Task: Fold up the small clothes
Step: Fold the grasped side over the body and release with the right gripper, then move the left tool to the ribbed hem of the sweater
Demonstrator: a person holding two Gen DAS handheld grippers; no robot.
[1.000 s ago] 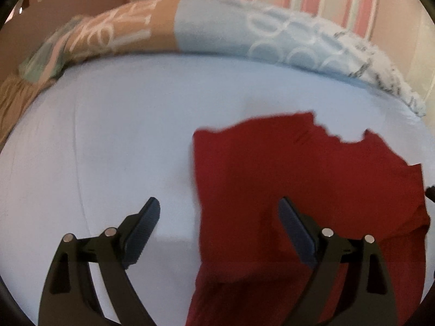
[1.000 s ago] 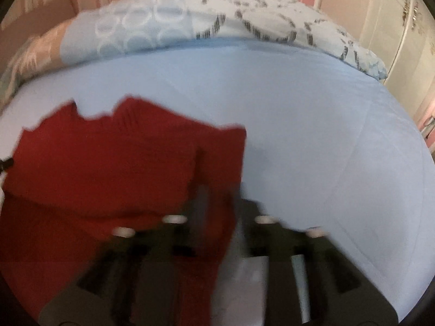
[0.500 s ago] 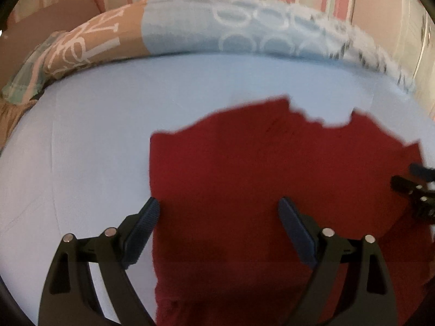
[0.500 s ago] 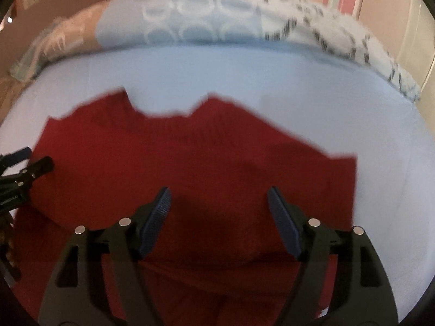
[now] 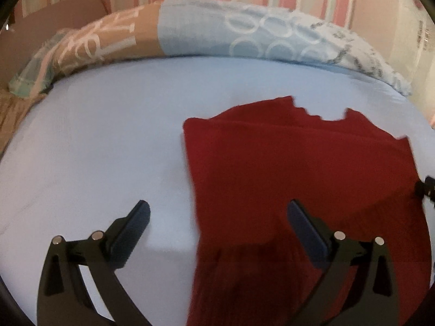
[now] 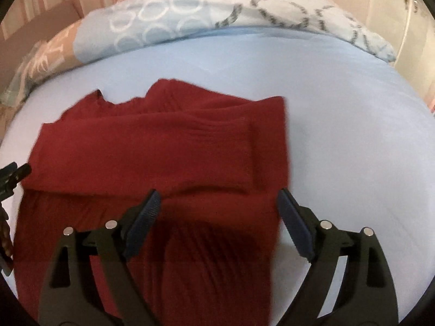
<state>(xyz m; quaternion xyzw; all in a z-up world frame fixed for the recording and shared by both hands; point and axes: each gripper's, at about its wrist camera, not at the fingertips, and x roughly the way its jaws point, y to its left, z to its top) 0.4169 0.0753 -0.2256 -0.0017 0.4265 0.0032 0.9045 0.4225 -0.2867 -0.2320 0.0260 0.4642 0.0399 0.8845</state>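
A dark red knitted garment (image 5: 299,174) lies flat on the pale blue bed sheet (image 5: 103,141), neckline toward the pillows, with both sleeves folded across its chest. It also shows in the right wrist view (image 6: 152,152). My left gripper (image 5: 217,217) is open and empty, hovering over the garment's left edge, left finger above the sheet. My right gripper (image 6: 218,206) is open and empty, hovering over the garment's lower right part. The tip of the other gripper shows at the frame edges (image 5: 426,187) (image 6: 13,174).
A long patterned pillow (image 5: 244,38), light blue with white rings and a tan end, lies along the head of the bed (image 6: 190,13). A pink striped wall stands behind it. Bare sheet lies left of the garment and to its right (image 6: 353,135).
The right gripper let go of the right sleeve, which now lies folded across the chest, and stands open. The left gripper swung right, then back left; it stays open.
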